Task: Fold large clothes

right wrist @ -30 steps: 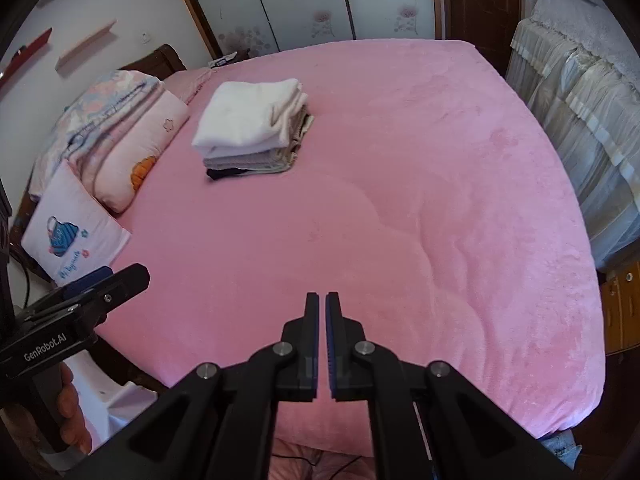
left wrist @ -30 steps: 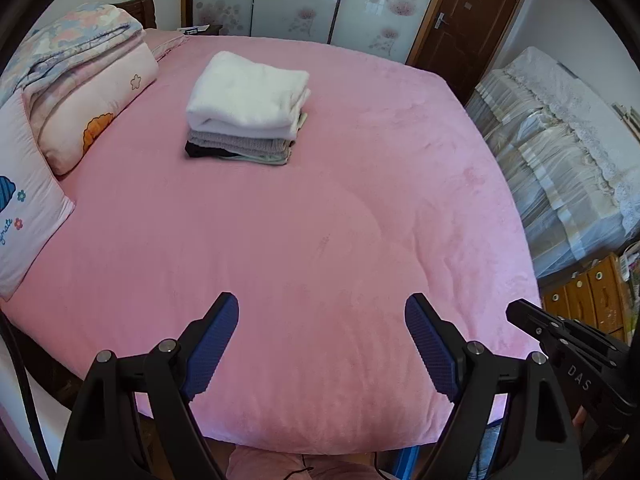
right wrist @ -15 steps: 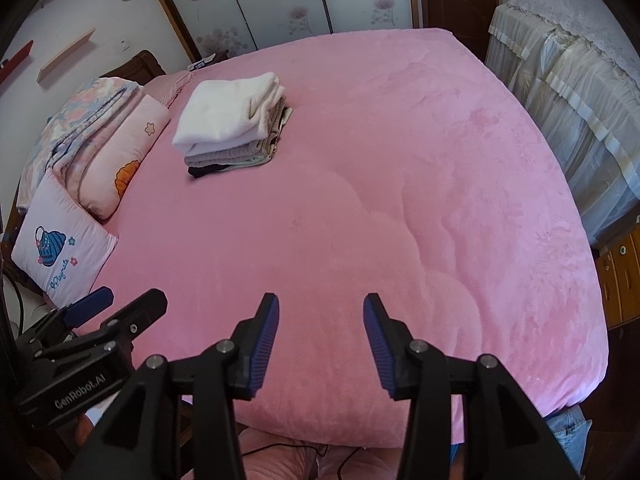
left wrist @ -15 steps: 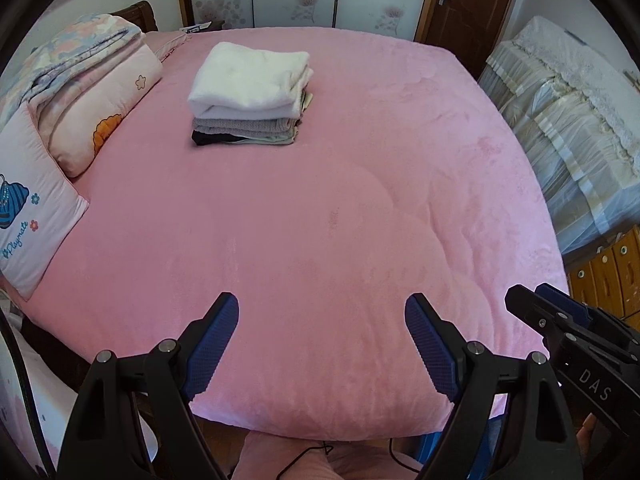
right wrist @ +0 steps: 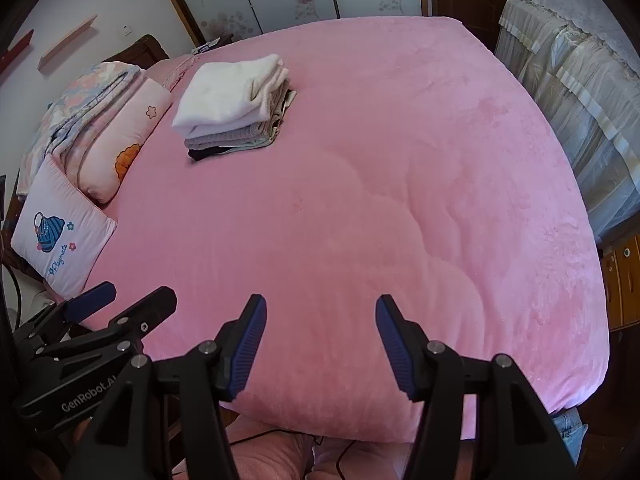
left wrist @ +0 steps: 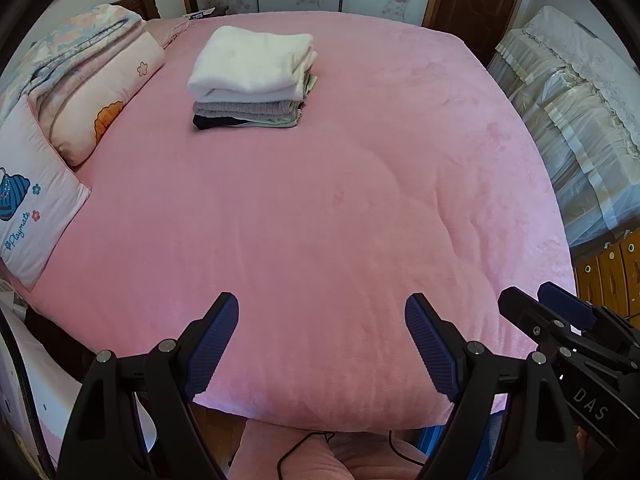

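Note:
A stack of folded clothes [left wrist: 252, 80] lies on the far left part of the pink bed [left wrist: 320, 208], white garment on top, grey, pale green and black ones beneath; it also shows in the right wrist view [right wrist: 234, 104]. My left gripper [left wrist: 322, 344] is open and empty above the bed's near edge. My right gripper [right wrist: 320, 344] is open and empty beside it, also over the near edge [right wrist: 360, 240]. Each gripper shows in the other's view, the right one [left wrist: 560, 336] and the left one [right wrist: 100, 320].
Pillows and a folded floral quilt [left wrist: 80, 92] lie along the bed's left side. A draped cream-covered piece of furniture [left wrist: 572, 120] stands to the right, with wooden drawers [left wrist: 616, 268] below it. A cable [left wrist: 304, 448] runs under the bed's front edge.
My right gripper went from shut to wide open. Both grippers drew back and rose slightly from the bed, so more of its near edge shows. The left gripper stayed open.

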